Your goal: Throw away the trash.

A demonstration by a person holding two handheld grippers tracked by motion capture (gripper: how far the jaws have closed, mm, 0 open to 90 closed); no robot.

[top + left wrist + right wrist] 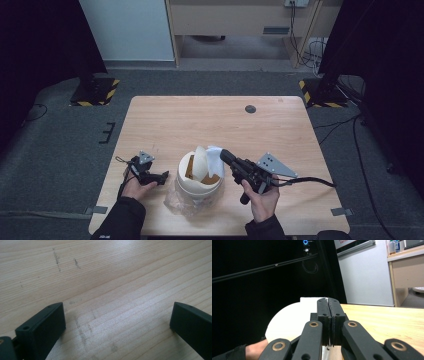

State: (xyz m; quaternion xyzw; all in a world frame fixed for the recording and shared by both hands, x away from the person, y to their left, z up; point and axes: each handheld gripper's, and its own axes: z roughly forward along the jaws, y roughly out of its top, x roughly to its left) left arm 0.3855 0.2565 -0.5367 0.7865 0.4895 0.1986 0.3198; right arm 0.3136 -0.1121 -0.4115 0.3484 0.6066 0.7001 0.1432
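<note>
Two grippers: right gripper fingers are pinched shut on tissue over the bin; left gripper is held wide open, empty, above the desk.

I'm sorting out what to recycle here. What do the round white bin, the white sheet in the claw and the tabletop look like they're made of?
The round white bin looks like smooth matte plastic, with an even cream surface and a swing lid. The white sheet, pinched in the right claw, seems to be thin tissue or paper: it is limp and creased. The tabletop shows pale wood grain with a dull sheen, either real wood or laminate.
</note>
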